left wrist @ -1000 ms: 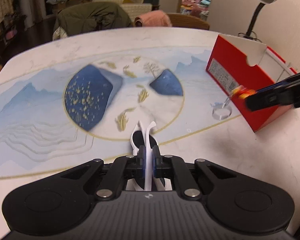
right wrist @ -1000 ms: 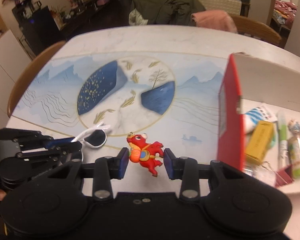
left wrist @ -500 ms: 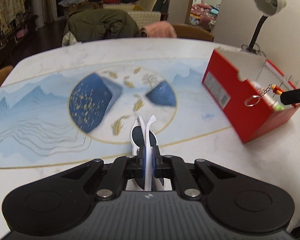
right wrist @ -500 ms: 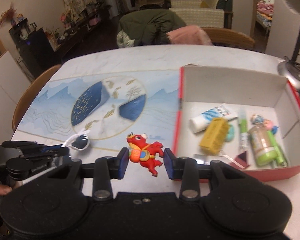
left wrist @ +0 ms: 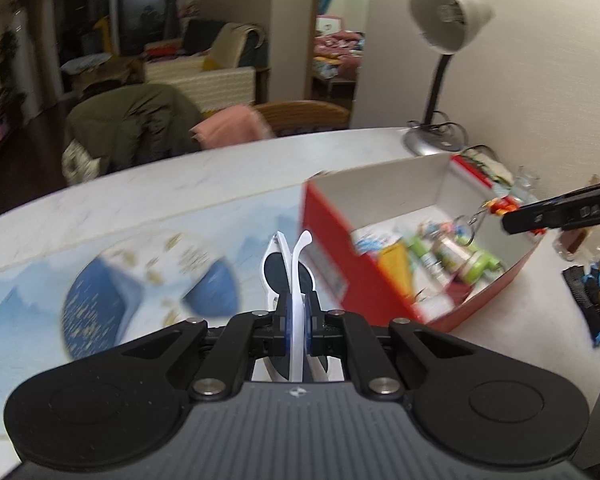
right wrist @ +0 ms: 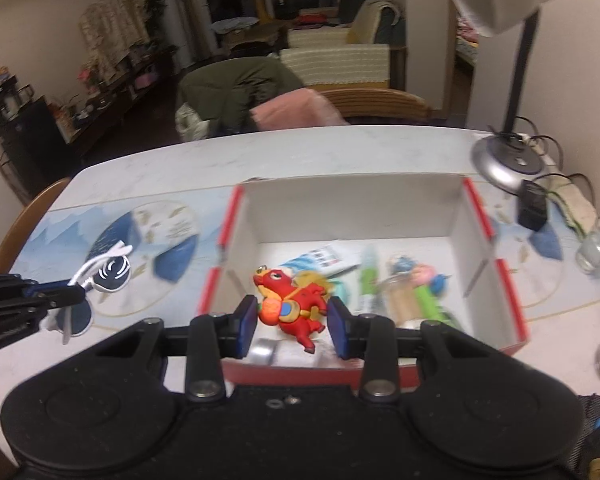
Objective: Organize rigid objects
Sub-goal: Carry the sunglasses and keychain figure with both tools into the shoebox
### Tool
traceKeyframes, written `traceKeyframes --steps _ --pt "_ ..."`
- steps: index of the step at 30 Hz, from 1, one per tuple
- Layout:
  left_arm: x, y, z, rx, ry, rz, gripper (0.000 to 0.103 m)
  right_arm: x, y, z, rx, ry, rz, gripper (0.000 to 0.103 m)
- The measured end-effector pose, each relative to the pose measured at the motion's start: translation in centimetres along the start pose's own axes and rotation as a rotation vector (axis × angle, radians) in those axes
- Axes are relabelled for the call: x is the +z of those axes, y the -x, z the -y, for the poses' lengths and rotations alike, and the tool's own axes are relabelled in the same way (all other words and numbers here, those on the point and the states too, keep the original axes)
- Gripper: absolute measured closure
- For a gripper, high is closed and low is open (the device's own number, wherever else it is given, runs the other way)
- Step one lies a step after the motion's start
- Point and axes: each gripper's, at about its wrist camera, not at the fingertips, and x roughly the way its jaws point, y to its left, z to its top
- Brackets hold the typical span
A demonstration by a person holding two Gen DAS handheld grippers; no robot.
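My left gripper point(left wrist: 296, 320) is shut on a pair of white sunglasses with dark lenses point(left wrist: 286, 268), held above the table just left of the red shoebox point(left wrist: 328, 256). In the right wrist view my right gripper point(right wrist: 292, 320) is shut on a red dragon keychain toy point(right wrist: 290, 302), which hangs over the near end of the open red shoebox point(right wrist: 352, 208). Several small items lie inside the box. The left wrist view shows the right gripper point(left wrist: 508, 218) over the box with the key ring point(left wrist: 466, 224) dangling. The left gripper point(right wrist: 72, 294) and sunglasses point(right wrist: 112, 270) appear at the left.
A desk lamp point(right wrist: 504, 160) stands behind the box near the wall, with a black adapter point(right wrist: 532, 204) and a small glass point(right wrist: 592, 252) to its right. A black and blue item point(left wrist: 596, 300) lies at the table's right. Chairs with a coat point(right wrist: 236, 92) stand beyond.
Both grippers moved right and rose. The right one carried the red toy from beside the box to over its inside. The sunglasses were lifted closer to the box's left wall.
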Motion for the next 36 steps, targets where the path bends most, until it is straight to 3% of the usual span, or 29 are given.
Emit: traceKeyframes --steps 10,20,36 --pt "4.8 -5.5 7.3 -0.096 -0.056 -0.041 0.097 -0.1 -1.1 6.2 -0.061 -0.033 -0.006 0.067" --pt "5.9 -12.8 14.4 -0.125 -0.151 -0.126 0.097 -0.2 -4.1 9.9 -0.087 -0.012 -0.060 0.067" --pt "5.2 -19.2 15.6 -0.081 -0.159 -0.265 0.097 -0.8 -7.8 10.7 -0.078 0.054 -0.152 0.067"
